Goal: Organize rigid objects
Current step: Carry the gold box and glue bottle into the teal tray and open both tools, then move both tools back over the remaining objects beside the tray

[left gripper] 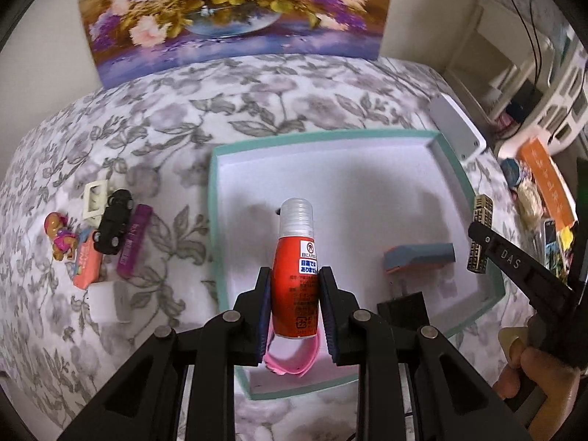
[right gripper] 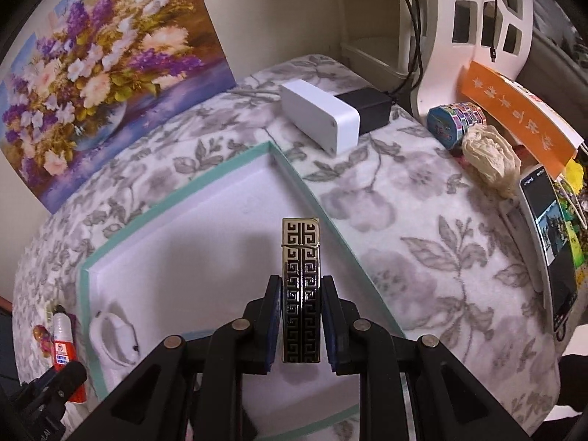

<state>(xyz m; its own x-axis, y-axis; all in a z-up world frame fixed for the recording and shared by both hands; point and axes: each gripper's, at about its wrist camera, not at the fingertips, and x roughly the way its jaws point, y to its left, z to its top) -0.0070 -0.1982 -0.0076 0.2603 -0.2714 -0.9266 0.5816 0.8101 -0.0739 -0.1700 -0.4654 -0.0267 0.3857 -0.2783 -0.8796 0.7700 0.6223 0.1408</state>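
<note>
My left gripper (left gripper: 294,273) is shut on a red glue bottle (left gripper: 296,268) with a clear cap, held above the white tray with a teal rim (left gripper: 217,220). My right gripper (right gripper: 301,283) is shut on a black and gold patterned lighter (right gripper: 300,286), held over the tray's right part (right gripper: 286,161). The lighter (left gripper: 479,235) and right gripper also show at the right in the left wrist view. In the tray lie a blue-grey stapler (left gripper: 419,255), a black block (left gripper: 404,307) and a pink band (left gripper: 290,358). The glue bottle also shows in the right wrist view (right gripper: 62,349).
Left of the tray lie a toy figure (left gripper: 60,235), a black toy car (left gripper: 112,220), a purple bar (left gripper: 134,244), an orange pack (left gripper: 86,261) and white pieces (left gripper: 108,299). A white box (right gripper: 319,115), a black adapter (right gripper: 365,104), a phone (right gripper: 547,239) and clutter sit at right.
</note>
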